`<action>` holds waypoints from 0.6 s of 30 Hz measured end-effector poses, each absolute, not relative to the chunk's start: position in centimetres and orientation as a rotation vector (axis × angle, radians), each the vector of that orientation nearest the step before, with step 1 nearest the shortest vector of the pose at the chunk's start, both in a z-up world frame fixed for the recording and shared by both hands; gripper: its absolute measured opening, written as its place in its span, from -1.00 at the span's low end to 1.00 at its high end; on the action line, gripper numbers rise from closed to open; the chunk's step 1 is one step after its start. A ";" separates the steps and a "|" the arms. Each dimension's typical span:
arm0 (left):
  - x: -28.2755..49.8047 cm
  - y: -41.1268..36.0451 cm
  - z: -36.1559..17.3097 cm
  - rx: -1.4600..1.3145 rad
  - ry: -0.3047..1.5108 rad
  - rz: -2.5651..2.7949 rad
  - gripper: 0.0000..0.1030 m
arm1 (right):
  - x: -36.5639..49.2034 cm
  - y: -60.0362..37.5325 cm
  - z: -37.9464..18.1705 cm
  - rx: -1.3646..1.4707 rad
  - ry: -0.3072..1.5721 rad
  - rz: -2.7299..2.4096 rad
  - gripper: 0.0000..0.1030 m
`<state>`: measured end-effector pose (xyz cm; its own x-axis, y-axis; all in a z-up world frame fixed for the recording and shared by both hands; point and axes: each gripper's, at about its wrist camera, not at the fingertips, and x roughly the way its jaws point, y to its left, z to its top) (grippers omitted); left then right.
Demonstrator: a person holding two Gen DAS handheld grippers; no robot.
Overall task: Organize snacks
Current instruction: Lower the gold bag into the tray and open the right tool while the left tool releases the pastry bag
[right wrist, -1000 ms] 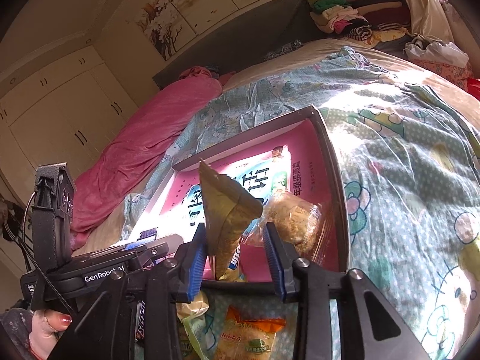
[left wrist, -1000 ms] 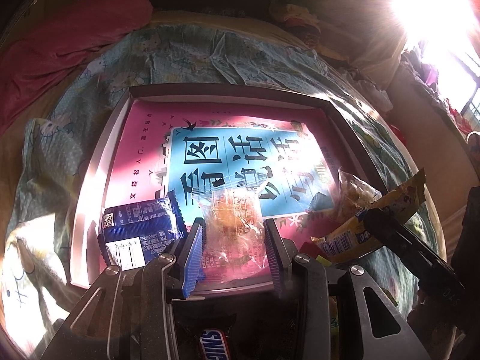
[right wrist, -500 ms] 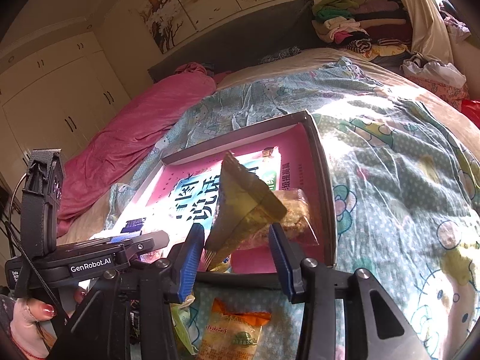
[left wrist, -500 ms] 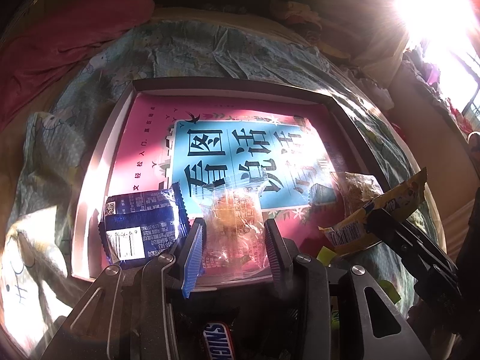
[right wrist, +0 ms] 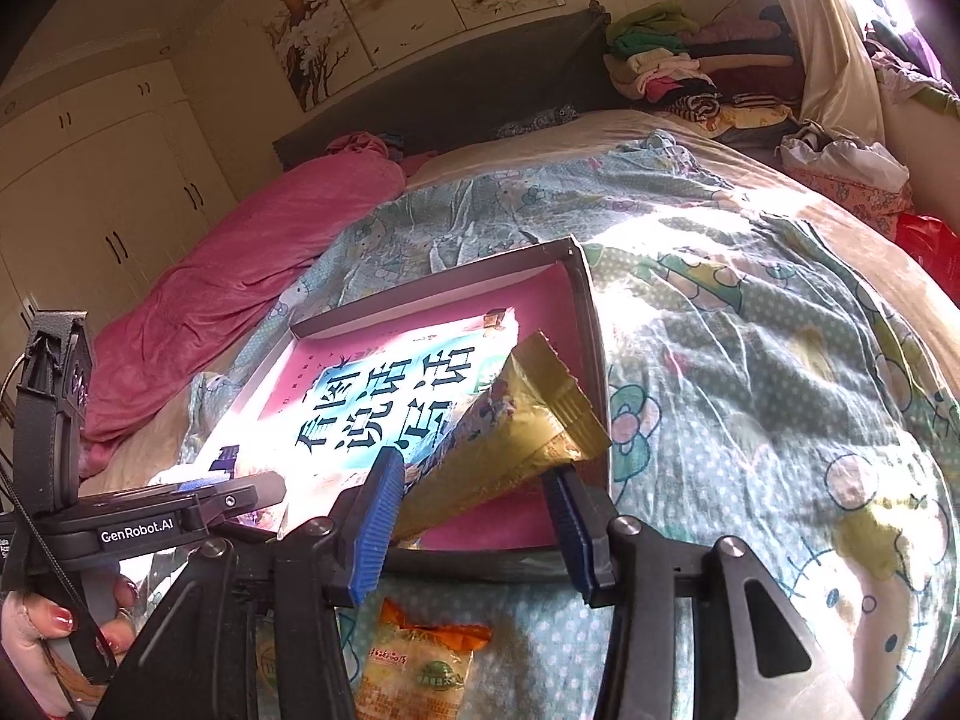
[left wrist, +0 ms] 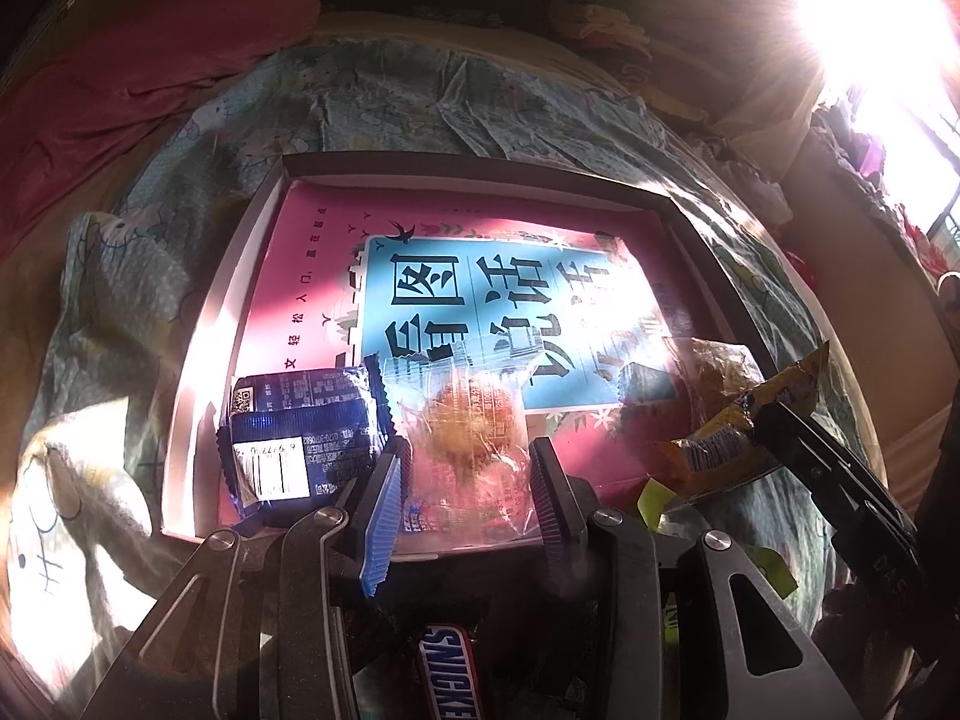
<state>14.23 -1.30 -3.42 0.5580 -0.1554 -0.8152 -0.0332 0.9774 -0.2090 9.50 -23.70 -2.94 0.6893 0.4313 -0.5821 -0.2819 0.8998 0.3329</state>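
Gold-yellow snack packet [right wrist: 510, 438] sits between the right gripper [right wrist: 474, 516] fingers, which are spread wide, barely touching it, over the pink-lined box [right wrist: 576, 276] near its right wall. I'd let it drop flat inside, clear of the rim. Left gripper [left wrist: 465, 492] is also open, straddling a clear-wrapped pastry [left wrist: 474, 426] lying in the box beside the blue biscuit pack [left wrist: 300, 426].

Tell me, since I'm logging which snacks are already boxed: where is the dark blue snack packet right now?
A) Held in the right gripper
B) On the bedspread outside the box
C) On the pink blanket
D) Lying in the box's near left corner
D: the dark blue snack packet lies flat inside the box, in its near left corner, just left of the left gripper.
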 end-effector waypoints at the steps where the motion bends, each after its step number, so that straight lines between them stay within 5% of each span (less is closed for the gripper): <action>1: 14.2 -1.3 -3.4 -0.209 0.978 -0.073 -0.18 | 9.4 -23.7 -2.8 0.218 0.703 0.395 -0.03; 18: 13.7 -1.0 -2.5 -0.220 0.965 -0.076 -0.17 | 8.7 -25.0 -2.0 0.213 0.665 0.361 0.03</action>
<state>13.66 -0.96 -2.51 0.5689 -0.1620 -0.8063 -0.0330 0.9751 -0.2192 8.70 -24.98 -1.97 0.7279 0.3925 -0.5623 -0.2581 0.9165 0.3056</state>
